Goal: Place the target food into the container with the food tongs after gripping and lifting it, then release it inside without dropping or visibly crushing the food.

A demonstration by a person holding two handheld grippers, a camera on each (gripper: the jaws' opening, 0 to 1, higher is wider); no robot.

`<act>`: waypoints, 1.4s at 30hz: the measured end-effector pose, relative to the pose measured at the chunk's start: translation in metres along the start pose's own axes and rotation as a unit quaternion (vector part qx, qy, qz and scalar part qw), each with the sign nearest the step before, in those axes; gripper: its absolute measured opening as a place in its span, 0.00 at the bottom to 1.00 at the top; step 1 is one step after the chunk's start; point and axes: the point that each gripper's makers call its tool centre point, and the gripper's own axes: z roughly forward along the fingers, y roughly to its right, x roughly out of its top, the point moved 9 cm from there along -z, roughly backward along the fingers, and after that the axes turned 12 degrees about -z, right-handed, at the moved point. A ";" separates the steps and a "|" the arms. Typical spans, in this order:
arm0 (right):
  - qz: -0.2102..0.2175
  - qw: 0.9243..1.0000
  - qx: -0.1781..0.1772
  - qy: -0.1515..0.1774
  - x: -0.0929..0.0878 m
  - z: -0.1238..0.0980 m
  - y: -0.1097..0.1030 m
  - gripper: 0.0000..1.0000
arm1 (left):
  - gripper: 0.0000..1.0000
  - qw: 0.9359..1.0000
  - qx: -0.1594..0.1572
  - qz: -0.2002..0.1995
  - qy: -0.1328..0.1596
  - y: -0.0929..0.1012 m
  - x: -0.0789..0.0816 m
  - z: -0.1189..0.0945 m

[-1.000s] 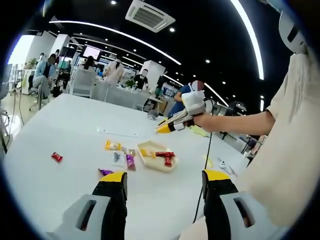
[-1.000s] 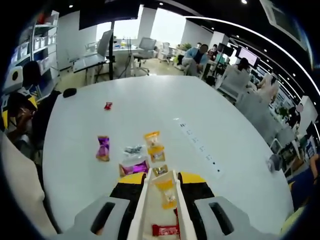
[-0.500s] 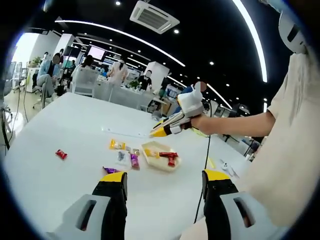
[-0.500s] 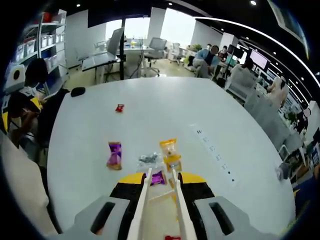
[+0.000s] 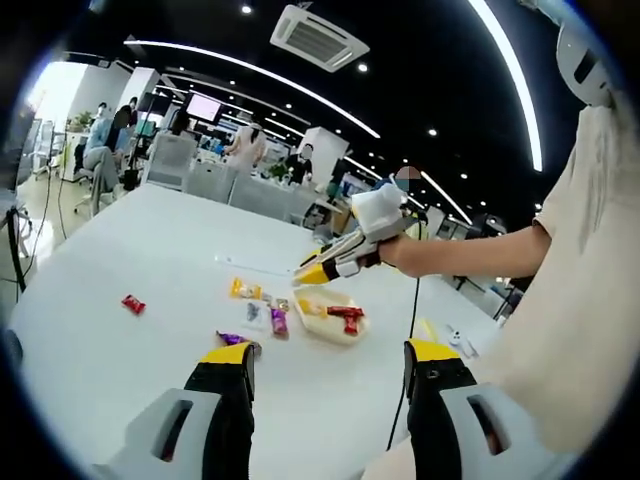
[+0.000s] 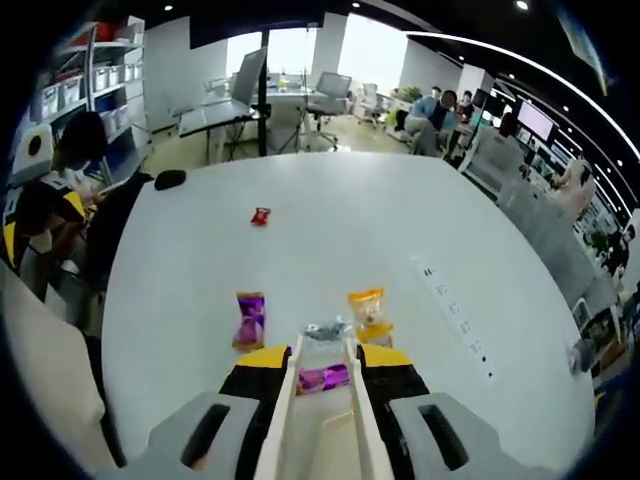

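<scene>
In my left gripper view the container [image 5: 328, 320] sits on the white table [image 5: 120, 260], already holding a red packet [image 5: 347, 314]. My right gripper [image 6: 321, 352] clamps the food tongs [image 6: 285, 410], tips over a purple packet [image 6: 322, 378]; orange packet [image 6: 370, 310] at one o'clock. My left gripper [image 5: 325, 352] hangs wide apart, empty

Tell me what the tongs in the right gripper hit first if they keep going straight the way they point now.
Probably the clear-wrapped snack lying at the tips of the tongs, with a purple-wrapped one between the tong arms below it. Depth is unclear, so the tips may land on the white table beside them.
</scene>
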 end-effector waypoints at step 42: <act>-0.031 0.997 0.069 -0.016 0.021 0.058 -0.038 0.26 | 0.61 0.999 0.032 -0.026 0.017 -0.020 -0.006 -0.021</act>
